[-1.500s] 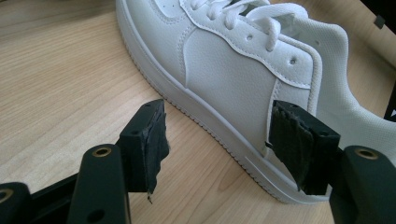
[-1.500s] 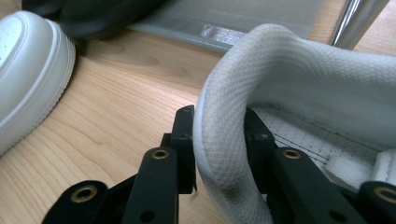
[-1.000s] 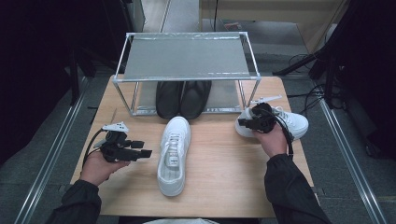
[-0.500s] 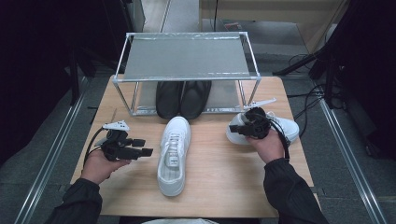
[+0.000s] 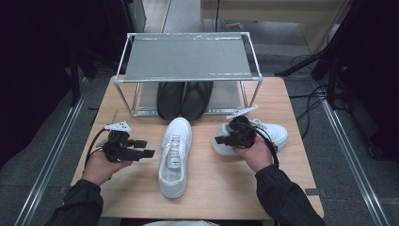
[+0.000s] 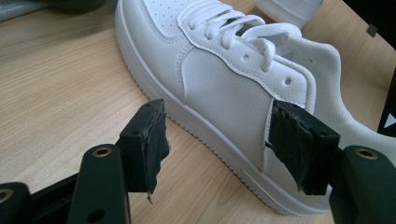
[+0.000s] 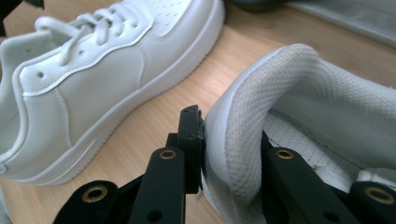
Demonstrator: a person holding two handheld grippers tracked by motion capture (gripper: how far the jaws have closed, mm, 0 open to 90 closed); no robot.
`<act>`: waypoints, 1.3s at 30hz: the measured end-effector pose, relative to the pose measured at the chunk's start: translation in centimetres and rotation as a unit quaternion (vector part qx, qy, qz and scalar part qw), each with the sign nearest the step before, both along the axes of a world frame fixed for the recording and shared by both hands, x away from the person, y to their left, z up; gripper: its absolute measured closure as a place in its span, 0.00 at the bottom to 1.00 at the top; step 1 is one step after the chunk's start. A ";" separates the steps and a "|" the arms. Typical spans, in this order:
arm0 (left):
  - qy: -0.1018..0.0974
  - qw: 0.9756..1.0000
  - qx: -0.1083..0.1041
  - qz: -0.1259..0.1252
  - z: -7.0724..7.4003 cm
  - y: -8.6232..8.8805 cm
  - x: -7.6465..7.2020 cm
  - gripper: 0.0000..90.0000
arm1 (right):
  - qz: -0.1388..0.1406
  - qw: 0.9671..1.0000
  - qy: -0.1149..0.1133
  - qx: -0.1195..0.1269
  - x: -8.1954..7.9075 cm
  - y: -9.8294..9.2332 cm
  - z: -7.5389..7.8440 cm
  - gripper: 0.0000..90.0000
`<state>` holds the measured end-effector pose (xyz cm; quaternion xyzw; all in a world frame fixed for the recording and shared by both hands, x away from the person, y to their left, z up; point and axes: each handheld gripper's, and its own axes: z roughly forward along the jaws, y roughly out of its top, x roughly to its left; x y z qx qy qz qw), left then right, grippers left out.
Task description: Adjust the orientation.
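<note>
Right claw [image 7: 229, 140] clamping white sneaker's heel collar [image 7: 261, 107], left claw [image 6: 224, 144] agape beside second sneaker [image 6: 224, 79], no legible branding

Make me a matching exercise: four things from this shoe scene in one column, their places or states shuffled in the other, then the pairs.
1. black shoes
2. middle white sneaker
3. right tool
4. left tool

A. jaws open, holding nothing
B. under the metal rack
C. clamped on the heel collar of the other white sneaker
D. lying free on the table

Pairs: 1-B, 2-D, 3-C, 4-A
</note>
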<state>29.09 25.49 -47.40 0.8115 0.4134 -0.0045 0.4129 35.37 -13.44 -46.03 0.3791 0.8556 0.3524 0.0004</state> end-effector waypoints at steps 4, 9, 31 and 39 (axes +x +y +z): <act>-0.004 1.000 -0.002 0.001 0.1 0.1 0.0 0.41 | 0.016 1.000 0.005 -0.009 -0.7 1.4 -0.4 0.86; -0.003 1.000 -0.001 0.000 0.1 0.0 0.0 0.41 | 0.030 0.999 0.016 0.000 -1.4 2.8 -0.6 0.86; -0.007 1.000 -0.001 -0.006 0.1 -0.2 0.0 0.41 | 0.083 0.996 0.042 0.003 -3.4 6.6 -2.5 0.80; -0.010 1.000 -0.001 -0.012 0.1 -0.5 0.4 0.41 | 0.075 0.996 0.029 0.025 -3.4 5.2 -1.5 0.61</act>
